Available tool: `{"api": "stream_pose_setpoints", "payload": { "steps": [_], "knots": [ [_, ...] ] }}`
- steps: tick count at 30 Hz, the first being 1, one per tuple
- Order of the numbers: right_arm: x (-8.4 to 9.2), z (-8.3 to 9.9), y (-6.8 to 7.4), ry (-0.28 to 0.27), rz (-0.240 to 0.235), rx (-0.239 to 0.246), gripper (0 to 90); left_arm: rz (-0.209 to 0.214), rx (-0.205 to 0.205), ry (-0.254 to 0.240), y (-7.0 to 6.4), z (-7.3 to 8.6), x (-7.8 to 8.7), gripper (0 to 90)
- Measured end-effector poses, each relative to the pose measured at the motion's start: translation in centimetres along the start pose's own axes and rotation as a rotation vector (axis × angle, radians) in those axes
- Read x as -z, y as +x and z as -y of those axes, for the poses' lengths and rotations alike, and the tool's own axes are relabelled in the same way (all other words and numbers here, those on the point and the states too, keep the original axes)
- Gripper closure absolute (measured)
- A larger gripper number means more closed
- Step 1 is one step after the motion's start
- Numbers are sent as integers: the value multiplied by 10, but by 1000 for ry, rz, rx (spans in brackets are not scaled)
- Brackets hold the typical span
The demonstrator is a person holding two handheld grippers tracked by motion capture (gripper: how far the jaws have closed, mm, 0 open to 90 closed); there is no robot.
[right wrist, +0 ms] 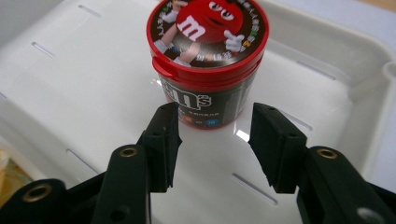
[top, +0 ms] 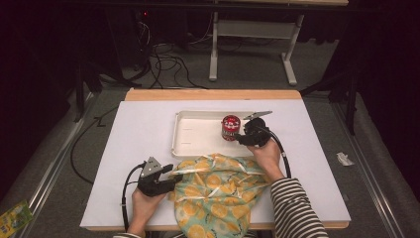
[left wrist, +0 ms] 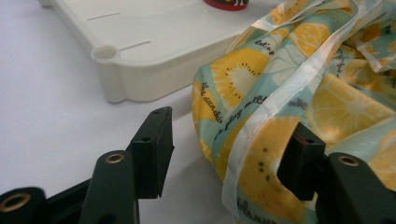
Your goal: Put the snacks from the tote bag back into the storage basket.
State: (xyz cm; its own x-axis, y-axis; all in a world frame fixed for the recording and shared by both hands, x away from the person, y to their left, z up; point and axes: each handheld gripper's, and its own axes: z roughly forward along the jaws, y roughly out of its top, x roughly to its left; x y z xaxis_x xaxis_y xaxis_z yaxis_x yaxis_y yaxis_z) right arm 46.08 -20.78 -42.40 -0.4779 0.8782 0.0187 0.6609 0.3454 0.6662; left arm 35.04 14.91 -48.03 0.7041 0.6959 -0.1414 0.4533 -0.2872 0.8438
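Observation:
A red-lidded M&M's candy tub [top: 230,127] [right wrist: 208,60] stands upright in the white tray [top: 195,136] [right wrist: 70,84], at its right end. My right gripper [top: 242,136] [right wrist: 214,144] is open just short of the tub, its jaws on either side of the tub's base and apart from it. A teal bag printed with orange slices [top: 218,191] [left wrist: 299,93] lies crumpled at the table's front. My left gripper [top: 168,179] [left wrist: 231,156] is open at the bag's left edge, with a fold of fabric and a white ribbon between its jaws.
The tray's rounded corner [left wrist: 106,53] lies just beyond the left gripper. The white table top [top: 133,134] has free room to the left and right. A table frame [top: 252,39] and cables [top: 163,59] are on the floor beyond.

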Motion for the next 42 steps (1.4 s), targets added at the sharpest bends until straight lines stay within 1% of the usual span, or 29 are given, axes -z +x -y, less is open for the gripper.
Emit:
{"api": "stream_pose_setpoints", "payload": {
  "steps": [4,5,7,8,10,13,15,17,19,20,23,25,28,29,31,34,38,40,42],
  "knots": [
    [12,1,-1,-25,-7,-4,498,12,13,-17,-1,-1,1,448],
    [14,2,-2,-31,-7,3,495,12,12,-18,-1,-1,1,448],
    [19,4,-2,-46,-9,3,489,12,1,-12,-2,-1,2,447],
    [21,5,-3,-52,-10,4,484,10,-12,-3,-3,-1,3,442],
    [25,8,-4,-63,-15,2,482,10,-19,1,-4,-1,4,425],
    [31,13,-4,-74,-20,1,473,23,-12,-6,-5,-2,6,400],
    [36,15,-3,-86,-30,9,469,25,-17,-5,-5,-2,8,388],
    [42,18,-2,-107,-33,6,468,31,-8,-15,-6,-2,9,379],
    [46,21,-1,-116,-38,8,463,39,-1,-23,-5,-3,10,372],
    [48,22,-1,-126,-39,14,461,41,1,-27,-6,-4,11,370],
    [55,27,-1,-139,-40,18,451,31,-8,-25,-7,-5,13,369],
    [60,31,-2,-157,-42,10,448,22,-16,-28,-8,-7,16,369],
    [65,36,-2,-165,-41,7,447,27,-3,-51,-8,-9,21,372],
    [67,38,-3,-170,-40,7,446,23,-1,-58,-8,-9,21,374],
    [71,41,-5,-181,-41,4,447,14,12,-61,-7,-11,24,394],
    [77,46,-7,-182,-49,-8,469,10,30,-71,-4,-12,28,409],
    [84,54,-10,-204,-48,-18,472,1,30,-74,-3,-14,32,414],
    [88,59,-13,-218,-48,-30,473,-6,27,-80,-1,-15,34,415],
    [92,63,-15,-232,-51,-39,472,0,35,-80,-1,-15,35,416]
  ]
}}
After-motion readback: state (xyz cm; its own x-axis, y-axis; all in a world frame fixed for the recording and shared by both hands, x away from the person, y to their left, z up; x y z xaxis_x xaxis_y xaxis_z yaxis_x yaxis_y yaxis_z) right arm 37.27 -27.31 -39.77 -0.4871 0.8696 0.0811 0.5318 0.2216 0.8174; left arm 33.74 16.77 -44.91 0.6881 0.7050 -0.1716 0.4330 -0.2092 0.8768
